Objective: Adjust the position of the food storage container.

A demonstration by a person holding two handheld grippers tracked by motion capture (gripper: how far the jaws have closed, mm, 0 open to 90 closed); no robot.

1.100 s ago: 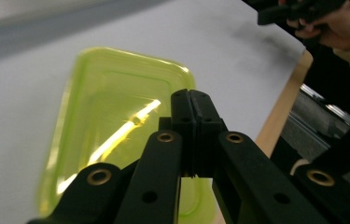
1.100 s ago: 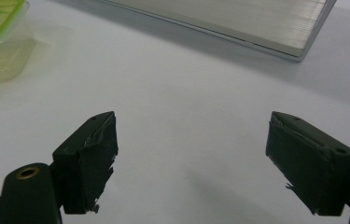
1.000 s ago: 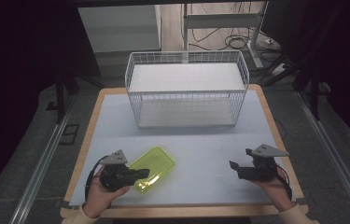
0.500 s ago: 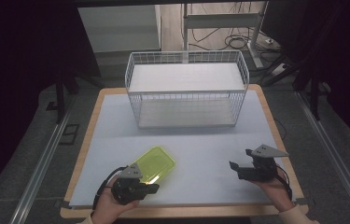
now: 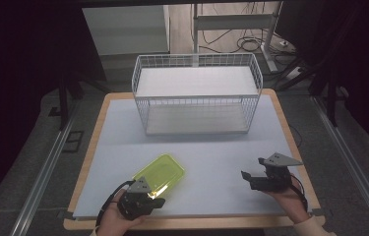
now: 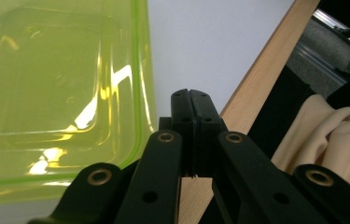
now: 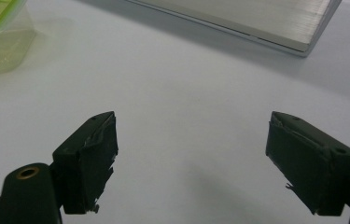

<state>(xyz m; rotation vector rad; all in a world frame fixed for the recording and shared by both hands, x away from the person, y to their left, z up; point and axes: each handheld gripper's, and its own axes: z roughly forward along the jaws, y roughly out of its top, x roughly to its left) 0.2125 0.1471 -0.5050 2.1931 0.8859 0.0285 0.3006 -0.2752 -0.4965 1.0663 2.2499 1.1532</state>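
1. the table (image 5: 221, 162) has a pale blue-grey top with a wooden edge all round, and everything sits on it.
2. the wire basket (image 5: 197, 93) stands at the far middle of the table, upright, white, with a flat shelf inside it. it is well apart from both hands.
3. the green box (image 5: 161, 173) is see-through, yellow-green and shallow. it lies flat on the near left part of the table, turned at an angle, well apart from the basket. in the left gripper view it (image 6: 60, 93) lies just to the left of the jaws, with light glinting off its bottom.
4. the left gripper (image 5: 140, 199) is held low at the near left edge of the table, just by the near end of the green box. in its own view the left gripper (image 6: 190, 100) has its jaws pressed together with nothing between them, the tips over the tabletop close to the wooden edge. whether it touches the box i cannot tell.
5. the right gripper (image 5: 265, 174) is held at the near right of the table, well apart from the box. in its own view the right gripper (image 7: 191, 158) has its jaws spread wide over bare tabletop, holding nothing.
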